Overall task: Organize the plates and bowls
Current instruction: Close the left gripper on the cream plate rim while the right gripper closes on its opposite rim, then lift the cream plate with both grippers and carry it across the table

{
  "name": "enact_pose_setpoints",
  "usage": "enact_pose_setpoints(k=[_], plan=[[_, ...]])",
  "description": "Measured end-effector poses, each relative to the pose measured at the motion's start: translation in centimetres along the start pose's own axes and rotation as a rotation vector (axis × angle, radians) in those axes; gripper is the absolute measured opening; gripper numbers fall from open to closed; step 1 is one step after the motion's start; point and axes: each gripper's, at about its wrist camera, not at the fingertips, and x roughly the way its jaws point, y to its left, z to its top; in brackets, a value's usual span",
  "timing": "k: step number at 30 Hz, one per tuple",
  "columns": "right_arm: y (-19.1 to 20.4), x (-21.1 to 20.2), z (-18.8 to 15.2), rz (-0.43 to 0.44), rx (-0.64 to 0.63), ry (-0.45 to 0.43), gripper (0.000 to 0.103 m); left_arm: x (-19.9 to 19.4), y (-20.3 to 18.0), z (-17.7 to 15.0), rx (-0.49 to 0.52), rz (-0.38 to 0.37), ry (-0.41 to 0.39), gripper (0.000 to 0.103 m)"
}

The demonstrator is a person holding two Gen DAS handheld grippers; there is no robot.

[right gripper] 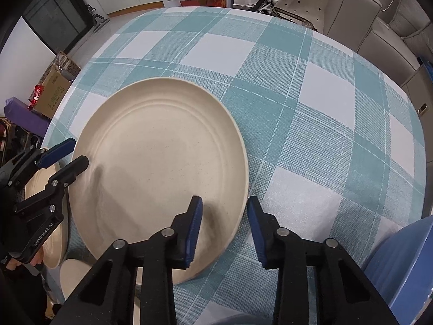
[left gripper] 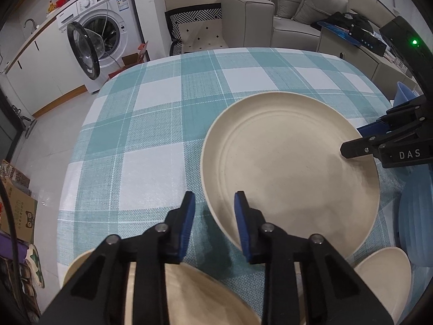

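1. The counter (left gripper: 151, 103) is covered by a teal-and-white checked cloth, woven in look, smooth and flat, with rounded corners.
2. A large cream plate (left gripper: 289, 168) lies flat on the cloth, ringed with shallow concentric ridges inside its raised rim.
3. The left claw (left gripper: 215, 222) straddles the plate's near-left rim: one blue pad inside the plate, the other outside over the cloth. The jaws stand narrow, yet whether the pads actually press the rim I cannot tell.
4. The right claw (right gripper: 224, 230) straddles the opposite rim of the same plate (right gripper: 159, 168) in the same way, one pad over the plate, one over the cloth; again narrow, and contact cannot be told.
5. Another cream plate (left gripper: 205, 298) sits at the counter's near edge beneath the left claw, and a small cream dish (left gripper: 384, 270) lies beside the big plate.
6. Pale blue ware (right gripper: 403, 260) stands at the counter's near right corner.
7. Around the room: a white washing machine (left gripper: 105, 27) with its door swung open, a grey sofa (left gripper: 284, 8) with cushions, a patterned chair cushion (left gripper: 200, 32), cardboard boxes (right gripper: 54, 89) on a pale tiled floor.
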Motion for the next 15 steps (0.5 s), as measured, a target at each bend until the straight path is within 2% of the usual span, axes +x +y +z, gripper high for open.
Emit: enact_pose_setpoints(k=[8, 15], plan=[[-0.55, -0.4, -0.36, -0.006, 0.004, -0.009, 0.019, -0.23, 0.21, -0.12, -0.014, -0.014, 0.014, 0.015], [-0.83, -0.56, -0.54, 0.003, 0.021, -0.017, 0.013, -0.54, 0.11, -0.16, -0.012, -0.006, 0.022, 0.014]])
